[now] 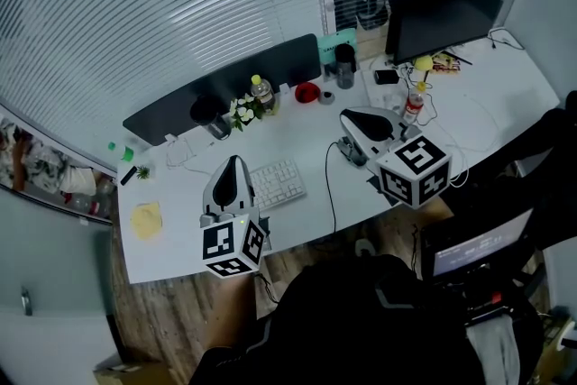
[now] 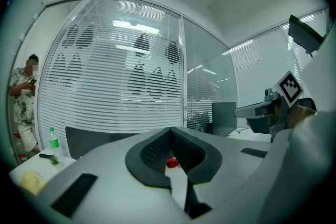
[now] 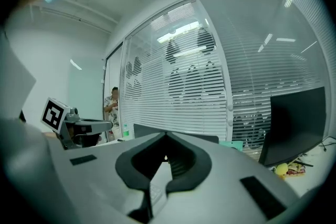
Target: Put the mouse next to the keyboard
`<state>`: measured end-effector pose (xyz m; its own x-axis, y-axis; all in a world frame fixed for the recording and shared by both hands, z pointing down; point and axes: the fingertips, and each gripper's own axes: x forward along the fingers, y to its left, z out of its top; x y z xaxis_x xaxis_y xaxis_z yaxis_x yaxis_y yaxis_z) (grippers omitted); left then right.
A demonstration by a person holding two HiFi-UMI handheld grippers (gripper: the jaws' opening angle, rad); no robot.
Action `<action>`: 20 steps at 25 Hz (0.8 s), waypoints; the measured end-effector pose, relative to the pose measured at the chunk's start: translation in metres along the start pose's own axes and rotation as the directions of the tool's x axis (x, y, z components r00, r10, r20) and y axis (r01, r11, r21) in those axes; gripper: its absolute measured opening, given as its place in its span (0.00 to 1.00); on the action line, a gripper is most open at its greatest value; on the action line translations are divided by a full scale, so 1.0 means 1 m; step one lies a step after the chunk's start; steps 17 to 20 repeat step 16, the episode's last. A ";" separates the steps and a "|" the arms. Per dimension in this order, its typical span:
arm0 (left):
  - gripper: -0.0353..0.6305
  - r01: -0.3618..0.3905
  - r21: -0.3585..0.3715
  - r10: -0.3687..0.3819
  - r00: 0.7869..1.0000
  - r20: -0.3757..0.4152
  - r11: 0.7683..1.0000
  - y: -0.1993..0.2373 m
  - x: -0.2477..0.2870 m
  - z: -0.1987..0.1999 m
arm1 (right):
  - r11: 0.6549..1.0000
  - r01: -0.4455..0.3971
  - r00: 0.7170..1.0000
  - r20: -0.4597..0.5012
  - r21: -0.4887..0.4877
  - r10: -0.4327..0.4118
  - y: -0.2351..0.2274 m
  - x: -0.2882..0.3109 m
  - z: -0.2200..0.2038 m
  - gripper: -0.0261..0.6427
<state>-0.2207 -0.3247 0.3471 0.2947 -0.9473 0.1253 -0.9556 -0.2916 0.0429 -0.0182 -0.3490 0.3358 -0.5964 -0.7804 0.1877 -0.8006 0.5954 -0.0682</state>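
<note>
Mouse sits right of the keyboard, by the right tongs.
What looks like the small dark mouse (image 1: 351,151) lies on the table (image 1: 297,135), apart from the keyboard (image 1: 276,183), half hidden beneath the nearer right tongs (image 1: 347,115); its long axis is unclear. Right and left tongs (image 1: 233,160) are both closed and empty.

An office: desk (image 1: 302,138), monitor (image 1: 444,12), keyboard (image 1: 278,183), glass walls (image 1: 180,4) with blinds.

Cool, even light comes from ceiling strips (image 3: 181,31) beyond the blinds (image 2: 121,86). The white bench (image 1: 297,140) is bright and the near floor dim. Fisheye bending darkens every edge. The right gripper (image 3: 166,138) looks soft near its lens.
</note>
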 end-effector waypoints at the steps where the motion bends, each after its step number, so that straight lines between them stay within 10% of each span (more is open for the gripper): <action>1: 0.10 -0.001 0.002 0.001 1.000 0.001 1.000 -0.001 0.000 0.001 | 1.000 0.000 1.000 0.002 0.001 0.000 0.000 -0.001 0.001 0.04; 20: 0.10 -0.007 0.006 0.007 1.000 0.003 1.000 -0.001 0.002 0.000 | 0.999 0.031 1.000 -0.006 0.014 -0.031 -0.007 -0.003 -0.006 0.04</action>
